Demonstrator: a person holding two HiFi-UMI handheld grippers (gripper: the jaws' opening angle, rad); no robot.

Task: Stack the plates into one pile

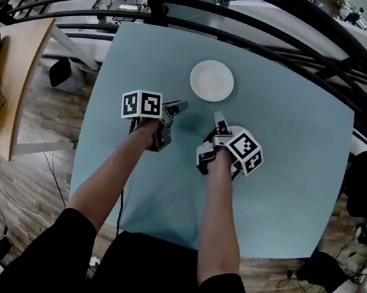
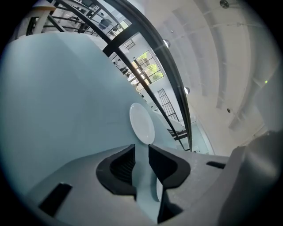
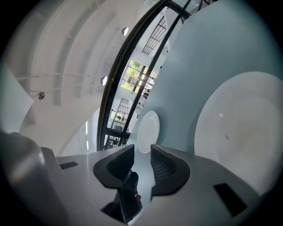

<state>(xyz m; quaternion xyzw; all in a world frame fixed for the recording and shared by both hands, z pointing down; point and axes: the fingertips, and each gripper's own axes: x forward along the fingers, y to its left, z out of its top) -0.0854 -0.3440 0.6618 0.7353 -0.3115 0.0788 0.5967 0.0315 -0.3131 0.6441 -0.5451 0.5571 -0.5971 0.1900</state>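
Jaws of left gripper (image 1: 177, 108) and right gripper (image 1: 219, 120) are shown apart, empty; stiff, brittle plate (image 1: 212, 81) is probably best gripped at rim.

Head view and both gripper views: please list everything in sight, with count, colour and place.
table: one, pale blue, fills the middle of the head view
plate: one, white, far middle of the table, ahead of both grippers
second plate: one, white, on the table close by the right gripper; shows only in the right gripper view
desk: one, wooden, left of the table
railing: black bars, arching past the table's far edge
floor: wood planks, around the table
left gripper: one, grey with marker cube, over the table; fingers apart, nothing between them
right gripper: one, same make, beside the left; fingers apart, nothing between them
arms: two, bare, reaching in from the bottom edge
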